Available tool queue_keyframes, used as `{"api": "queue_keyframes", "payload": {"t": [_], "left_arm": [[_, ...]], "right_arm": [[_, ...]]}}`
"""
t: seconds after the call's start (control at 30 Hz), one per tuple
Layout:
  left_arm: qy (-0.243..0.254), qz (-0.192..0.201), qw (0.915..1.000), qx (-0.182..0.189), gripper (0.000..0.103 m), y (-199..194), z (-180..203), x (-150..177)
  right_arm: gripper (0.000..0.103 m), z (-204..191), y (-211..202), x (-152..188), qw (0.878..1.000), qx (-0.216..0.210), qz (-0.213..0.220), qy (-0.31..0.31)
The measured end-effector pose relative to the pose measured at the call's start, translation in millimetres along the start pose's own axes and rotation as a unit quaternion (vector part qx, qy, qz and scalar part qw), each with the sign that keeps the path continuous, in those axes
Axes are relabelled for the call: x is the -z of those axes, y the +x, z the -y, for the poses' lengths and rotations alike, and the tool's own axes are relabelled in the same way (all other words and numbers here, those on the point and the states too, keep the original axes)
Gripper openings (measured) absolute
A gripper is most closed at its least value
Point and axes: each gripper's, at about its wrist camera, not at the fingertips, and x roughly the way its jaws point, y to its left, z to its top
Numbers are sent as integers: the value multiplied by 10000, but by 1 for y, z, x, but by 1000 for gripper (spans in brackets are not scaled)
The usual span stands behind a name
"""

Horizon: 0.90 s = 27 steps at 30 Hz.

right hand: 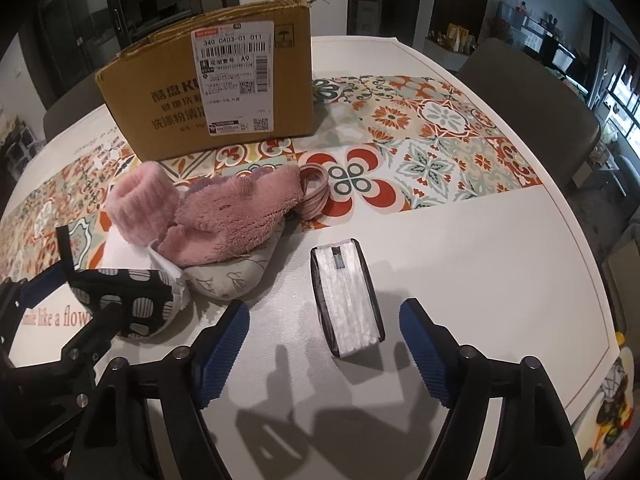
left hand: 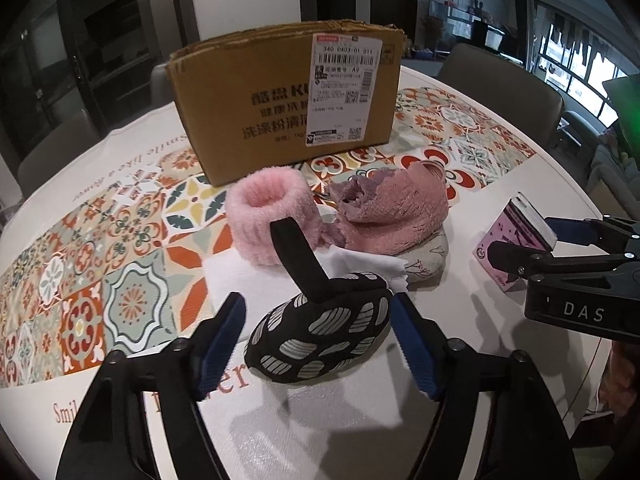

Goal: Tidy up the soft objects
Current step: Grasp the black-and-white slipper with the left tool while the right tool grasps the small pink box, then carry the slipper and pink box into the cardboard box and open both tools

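A black pouch with grey oval prints (left hand: 320, 340) lies on the white table, its black strap standing up. My left gripper (left hand: 320, 344) is open, its blue pads on either side of the pouch. Behind it lie a fluffy pink cuff (left hand: 272, 220), a pink plush cloth (left hand: 396, 216) and a pale printed pouch (left hand: 424, 260). In the right wrist view my right gripper (right hand: 324, 348) is open around a wrapped tissue pack (right hand: 346, 304) without gripping it. The pink pile (right hand: 236, 220) and the black pouch (right hand: 128, 300) lie to its left.
An open cardboard box (left hand: 288, 96) with a shipping label stands at the back on a patterned runner (right hand: 420, 140). A white sheet (left hand: 240, 276) lies under the pile. Chairs (right hand: 532, 100) stand around the table's edge (right hand: 592, 280).
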Motion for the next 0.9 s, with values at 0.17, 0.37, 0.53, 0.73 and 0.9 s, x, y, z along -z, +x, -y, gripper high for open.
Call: {"api": "queue_keyframes", "payload": {"t": [0.17,0.37,0.53,0.73,0.9], "left_arm": [[28,-84,9999,127,60,7,-1,2],[28,-95,9998,150,38,5,1,7],[-54,4,10000,30,32,-4,6,9],[-218,179,9993,-232,32,-24,14,7],[-445,325,9976,-419,32,-40,19,1]], "right_arm": [[66,-2,8,-1,10000,66,-71,-1],[49,-2,8,1,9999,44,-99,-12],[32,0,7,1,9999,-36,-81,-93],[28,1,5,-1,9990,-306,-87,-329],[28,3,-8,-7,9964,-616,-8,-581]]}}
